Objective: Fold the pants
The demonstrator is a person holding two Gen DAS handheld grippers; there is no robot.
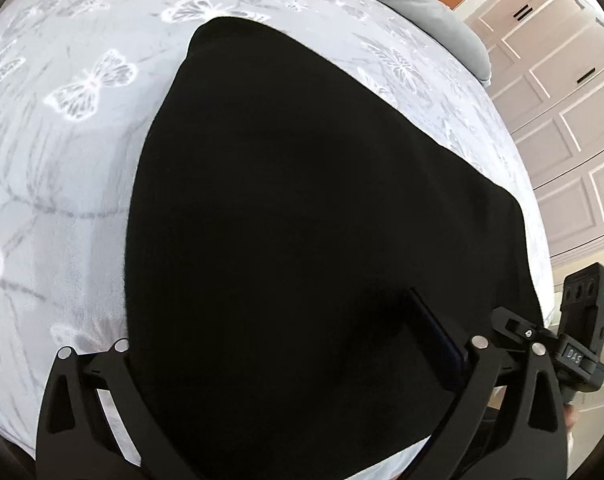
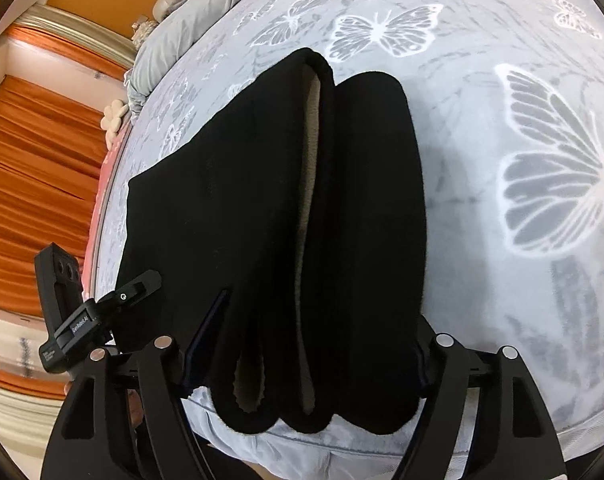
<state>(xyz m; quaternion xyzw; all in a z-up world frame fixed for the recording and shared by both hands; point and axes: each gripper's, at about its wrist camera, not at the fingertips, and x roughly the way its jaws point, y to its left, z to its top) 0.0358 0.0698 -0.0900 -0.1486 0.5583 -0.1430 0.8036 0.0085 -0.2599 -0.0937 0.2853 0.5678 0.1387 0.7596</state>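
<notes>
Black pants (image 1: 302, 180) lie spread flat on a grey butterfly-print bed cover (image 1: 62, 200). My left gripper (image 1: 278, 300) stands wide open over their near end; only its right finger (image 1: 433, 332) shows against the dark cloth. In the right wrist view the pants (image 2: 262, 200) are folded lengthwise into several layers, with pale fleece lining showing in the gaps. My right gripper (image 2: 321, 304) is open around the folded near end. Its left finger (image 2: 214, 320) stands clear of the bundle, and its right finger is mostly hidden at the cloth's edge.
The bed cover (image 2: 501, 240) stretches far to the right. A grey pillow (image 1: 421, 8) lies at the head of the bed. White cabinet doors (image 1: 561, 100) stand beyond the bed's side, orange curtains (image 2: 34, 160) on the other. A black clip-on device (image 1: 581, 320) sits beside the gripper.
</notes>
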